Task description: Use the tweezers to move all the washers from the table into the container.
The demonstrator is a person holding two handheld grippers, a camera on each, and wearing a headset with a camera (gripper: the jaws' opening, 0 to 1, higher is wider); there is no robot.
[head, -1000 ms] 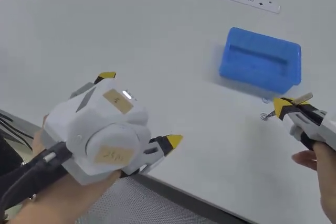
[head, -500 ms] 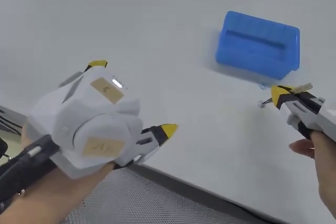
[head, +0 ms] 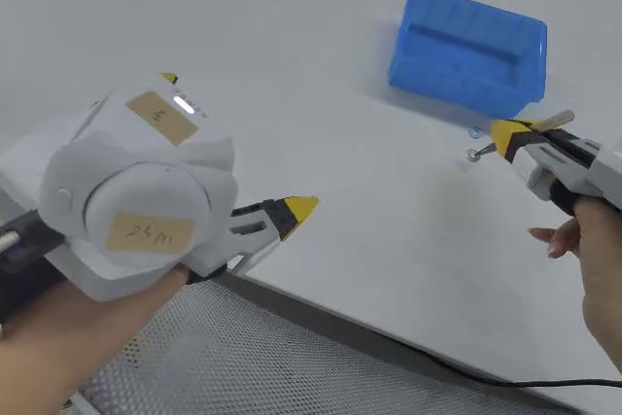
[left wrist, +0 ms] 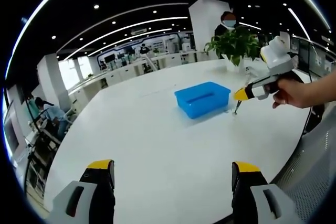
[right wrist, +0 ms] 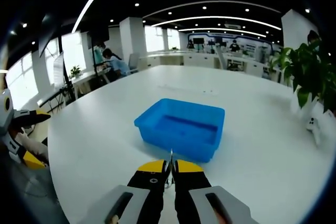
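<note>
The blue container (head: 466, 46) stands on the white table (head: 321, 94). Just in front of its near wall, my right gripper (head: 510, 133) is shut on the tweezers (head: 484, 151). Their tips hold a small washer (head: 472, 155) just above the table. In the right gripper view the tweezers (right wrist: 171, 157) stick out between the shut jaws toward the container (right wrist: 181, 127). My left gripper (head: 233, 141) hovers open over the table's near edge, well left of the container (left wrist: 202, 98). Nothing is between its fingers (left wrist: 100, 166).
A faint small ring (head: 475, 131) lies on the table by the container's near wall. The table's near edge (head: 389, 337) runs under my left gripper, with a mesh surface (head: 224, 366) and a black cable (head: 544, 384) below it.
The head view has shifted, so the container sits higher in the picture. The right gripper still holds the tweezers and washer in front of the container. The left gripper stays open.
</note>
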